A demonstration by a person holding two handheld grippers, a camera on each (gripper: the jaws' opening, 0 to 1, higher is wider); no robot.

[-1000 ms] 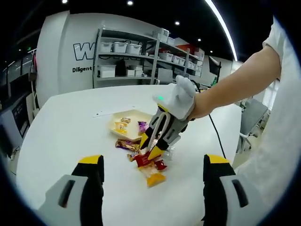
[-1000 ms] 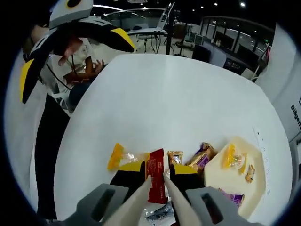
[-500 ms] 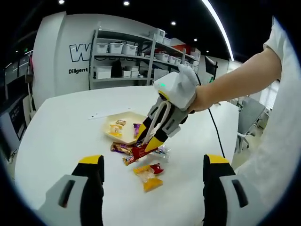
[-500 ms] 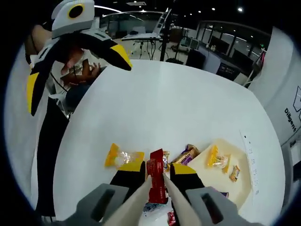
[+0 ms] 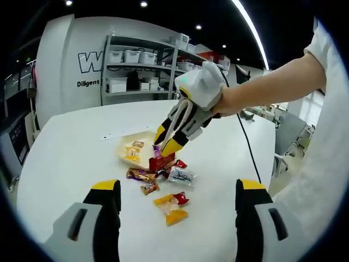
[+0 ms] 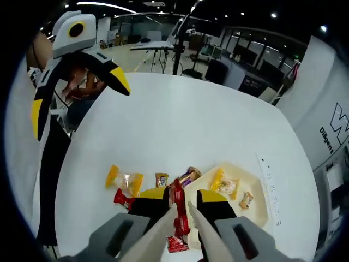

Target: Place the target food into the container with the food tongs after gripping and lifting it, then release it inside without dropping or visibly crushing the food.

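Red snack [image 6: 179,214] pinched in tongs [image 6: 175,229], right gripper [image 5: 173,141] squeezing them; left gripper [image 5: 177,218] wide open, empty. Carry step; probably release over tray [image 6: 256,188] next.

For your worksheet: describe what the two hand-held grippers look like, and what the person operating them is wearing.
Both hand-held grippers have grey bodies and black jaws with yellow tips. The right hand-held gripper has a white housing with a small green light and a black cable trailing from it. The left hand-held gripper carries a white top. The person wears a white short sleeve.
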